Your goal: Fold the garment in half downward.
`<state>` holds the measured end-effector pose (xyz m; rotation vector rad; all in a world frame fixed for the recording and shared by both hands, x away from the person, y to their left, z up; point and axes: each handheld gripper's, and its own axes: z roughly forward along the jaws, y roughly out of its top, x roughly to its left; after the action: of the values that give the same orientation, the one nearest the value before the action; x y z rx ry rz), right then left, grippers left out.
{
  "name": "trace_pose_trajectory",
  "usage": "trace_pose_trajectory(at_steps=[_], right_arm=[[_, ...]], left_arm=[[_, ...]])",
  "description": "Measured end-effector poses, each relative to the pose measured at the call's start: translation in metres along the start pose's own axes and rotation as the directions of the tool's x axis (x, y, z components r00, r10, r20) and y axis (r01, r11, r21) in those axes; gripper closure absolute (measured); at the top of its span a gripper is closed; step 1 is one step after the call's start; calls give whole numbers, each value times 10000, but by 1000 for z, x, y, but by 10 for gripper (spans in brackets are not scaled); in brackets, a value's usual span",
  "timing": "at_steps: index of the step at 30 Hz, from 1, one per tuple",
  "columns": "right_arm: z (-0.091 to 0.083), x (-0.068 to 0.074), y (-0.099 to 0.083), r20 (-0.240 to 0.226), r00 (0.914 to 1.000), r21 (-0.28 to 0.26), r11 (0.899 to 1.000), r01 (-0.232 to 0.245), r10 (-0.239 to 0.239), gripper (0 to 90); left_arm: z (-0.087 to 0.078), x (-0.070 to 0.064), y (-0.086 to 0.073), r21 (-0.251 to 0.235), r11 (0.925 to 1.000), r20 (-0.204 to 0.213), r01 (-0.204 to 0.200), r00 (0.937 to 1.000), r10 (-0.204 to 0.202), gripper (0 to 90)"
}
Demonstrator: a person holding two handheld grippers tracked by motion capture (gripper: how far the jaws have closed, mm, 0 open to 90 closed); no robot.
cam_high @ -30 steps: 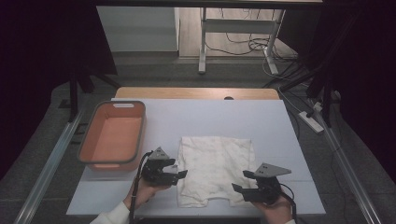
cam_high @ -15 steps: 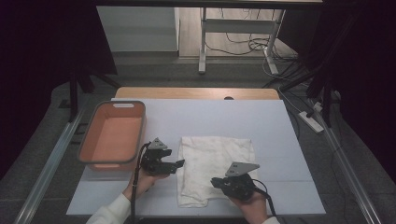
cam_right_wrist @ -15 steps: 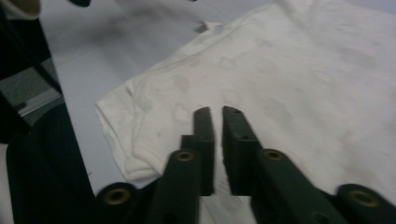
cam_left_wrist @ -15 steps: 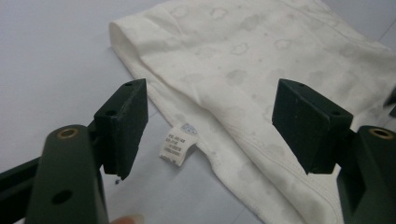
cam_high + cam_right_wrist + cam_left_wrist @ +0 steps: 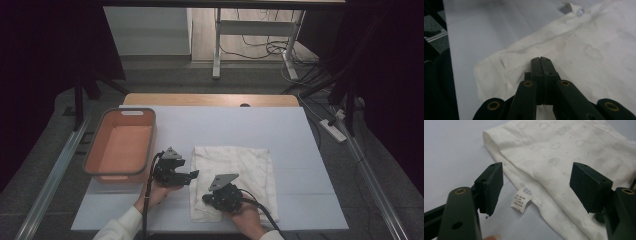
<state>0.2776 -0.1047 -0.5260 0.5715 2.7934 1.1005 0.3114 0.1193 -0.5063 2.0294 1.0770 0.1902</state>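
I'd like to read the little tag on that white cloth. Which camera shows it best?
The left gripper view: the tag sits close between the open jaws, print visible. The right gripper view shows it blurred at the cloth edge. The high view shows no detail.

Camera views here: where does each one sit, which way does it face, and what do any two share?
High view: above the person's side, facing forward and down on the table; both hands show.
Left gripper view: on the left gripper, jaws open toward the white garment and its label.
Right gripper view: on the right gripper, jaws shut over the garment.
Shared: both gripper views show the label.
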Motion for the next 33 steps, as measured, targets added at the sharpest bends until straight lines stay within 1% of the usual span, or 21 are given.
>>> trace_pose_trajectory(at_steps=[4, 8, 9, 11, 12, 14, 16, 19, 21, 22, 25, 28, 31, 33], right_arm=[[1, 6, -1, -415, 9991, 4, 10000, 21, -21, 900], [1, 10, -2, -530, 9983, -20, 9997, 236, -237, 900], [1, 8, -2, -575, 9981, -33, 9998, 204, -205, 899], [2, 7, -1, -602, 9981, -96, 9999, 81, -87, 899], [2, 6, -1, -636, 9979, -138, 9999, 74, -83, 899], [3, 7, -1, -658, 9978, -162, 9998, 107, -117, 899], [3, 8, -2, -639, 9978, -147, 9998, 163, -172, 900], [2, 8, -3, -624, 9979, -199, 9997, 158, -170, 899], [2, 8, -3, -681, 9976, -241, 9997, 106, -123, 900], [2, 7, -3, -723, 9973, -246, 9997, 76, -94, 900], [3, 7, -4, -726, 9973, -260, 9996, 93, -112, 900], [2, 8, -4, -675, 9976, -255, 9996, 136, -153, 900], [2, 9, -4, -653, 9977, -271, 9995, 148, -165, 899], [2, 10, -4, -685, 9975, -265, 9995, 171, -189, 900]], left_arm=[[-1, 1, 0, 50, 10000, -41, -45, 10000, 45, 275], [0, 2, 0, 36, 10000, -67, -43, 10000, 43, 276], [0, 2, 0, 5, 10000, -80, -23, 10000, 23, 281], [1, 3, 1, -21, 9999, -72, -109, 9999, 109, 300], [3, 4, 3, -20, 9998, -60, -175, 9998, 175, 323], [6, 5, 9, -133, 9992, -76, -364, 9993, 363, 414], [13, 6, 18, -262, 9982, -59, -548, 9985, 547, 548], [28, 11, 31, -79, 9968, 131, -798, 9967, 799, 758], [39, 15, 38, 151, 9949, 171, -997, 9949, 995, 862], [44, 18, 40, 279, 9941, 234, -1044, 9943, 1038, 884], [58, 27, 45, 503, 9946, 124, -907, 9958, 902, 886], [68, 36, 46, 553, 9967, -211, -602, 9979, 615, 886], [75, 43, 45, 722, 9961, -595, -506, 9967, 550, 885], [77, 47, 44, 747, 9963, -683, -420, 9966, 471, 885]])
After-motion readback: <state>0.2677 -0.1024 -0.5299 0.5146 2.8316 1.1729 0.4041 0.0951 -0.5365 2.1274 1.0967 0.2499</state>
